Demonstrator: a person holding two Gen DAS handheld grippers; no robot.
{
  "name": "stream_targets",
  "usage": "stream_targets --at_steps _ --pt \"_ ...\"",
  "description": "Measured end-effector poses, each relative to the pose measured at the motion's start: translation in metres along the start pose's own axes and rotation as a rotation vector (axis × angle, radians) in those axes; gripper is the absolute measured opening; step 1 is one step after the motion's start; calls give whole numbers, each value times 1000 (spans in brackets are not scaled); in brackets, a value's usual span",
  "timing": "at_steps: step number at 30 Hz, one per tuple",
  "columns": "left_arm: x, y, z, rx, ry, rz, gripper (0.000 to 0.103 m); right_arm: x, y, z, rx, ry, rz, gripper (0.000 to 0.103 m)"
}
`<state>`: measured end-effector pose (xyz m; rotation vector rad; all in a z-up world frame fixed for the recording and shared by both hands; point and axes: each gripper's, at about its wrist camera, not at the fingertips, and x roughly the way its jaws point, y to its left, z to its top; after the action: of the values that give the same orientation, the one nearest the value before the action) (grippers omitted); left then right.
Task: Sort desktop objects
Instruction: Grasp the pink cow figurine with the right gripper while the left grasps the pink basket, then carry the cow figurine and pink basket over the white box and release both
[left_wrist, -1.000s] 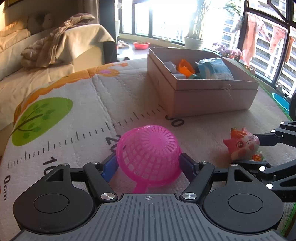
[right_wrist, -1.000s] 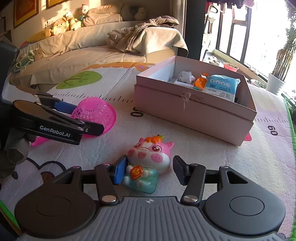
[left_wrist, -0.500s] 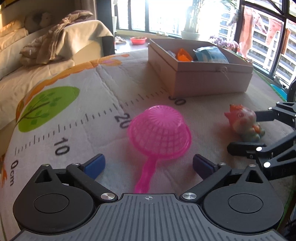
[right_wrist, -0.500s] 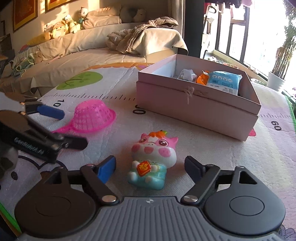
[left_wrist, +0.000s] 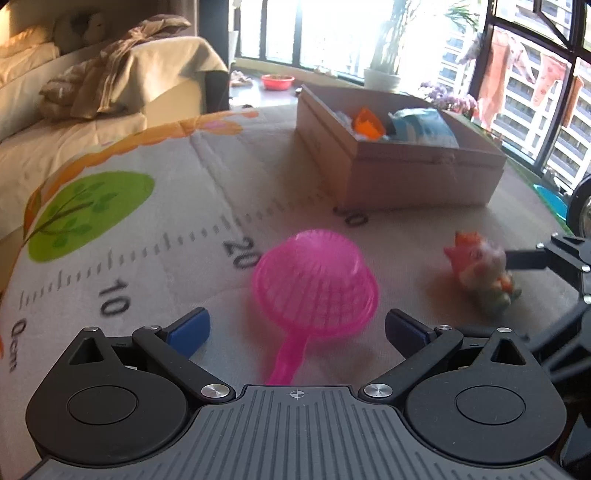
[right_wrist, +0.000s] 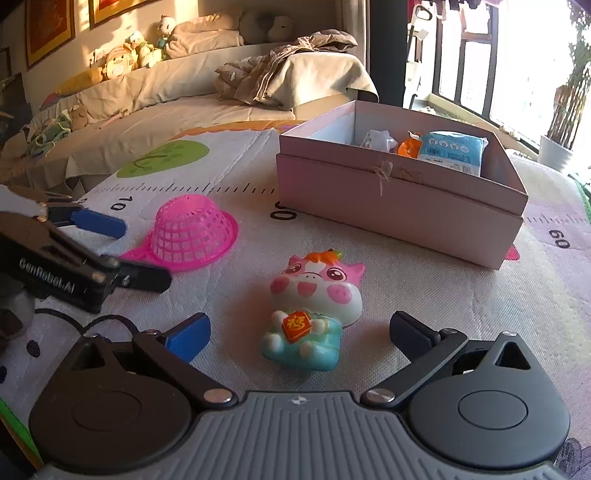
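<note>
Pink strainer (left_wrist: 316, 280) lying upside down on play mat (left_wrist: 155, 236), handle toward camera, close in front of left gripper (left_wrist: 297, 326); jaws spread wide, touching nothing. Same strainer (right_wrist: 192, 230) left of cow toy (right_wrist: 314, 310) in right wrist view, apart from it. Cow toy on its back on mat, just ahead of right gripper (right_wrist: 299, 332), between the wide-open blue pads (right_wrist: 188, 336) but not touched. Cow toy (left_wrist: 480, 267) blurred in left view, right of strainer, right gripper's fingertip close beside it. Pink cardboard box (right_wrist: 399, 199) beyond cow toy, open top, string tie on front wall; inside: blue-white packet (right_wrist: 452, 151), orange item (right_wrist: 408, 146), white crumpled item (right_wrist: 376, 140). Nothing standing between cow toy and box. Left gripper (right_wrist: 110, 251) seen left of cow toy, hovering by strainer handle. Ruler print and green tree print (right_wrist: 162, 160) on mat behind strainer. Sofa (right_wrist: 184, 99) with crumpled blanket (right_wrist: 280, 74) and plush toys (right_wrist: 125, 62) behind box. Potted plant (left_wrist: 382, 75) and red bowl (left_wrist: 277, 81) at window beyond box.
</note>
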<state>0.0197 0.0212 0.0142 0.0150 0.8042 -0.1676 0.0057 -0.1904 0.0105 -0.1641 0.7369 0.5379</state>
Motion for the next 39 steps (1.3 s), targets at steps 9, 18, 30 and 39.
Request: stream_targets --at_steps 9,18,30,39 --pt "9 -10 13 49 2 20 61 -2 -12 15 55 -2 -21 53" --pt "-19 -14 22 57 -8 -20 22 -39 -11 24 0 -91 13 48" --pt "-18 -22 23 111 -8 57 85 -77 -52 8 111 -197 -31 48" --pt "28 -20 32 23 33 133 90 -46 -37 -10 76 -92 2 48"
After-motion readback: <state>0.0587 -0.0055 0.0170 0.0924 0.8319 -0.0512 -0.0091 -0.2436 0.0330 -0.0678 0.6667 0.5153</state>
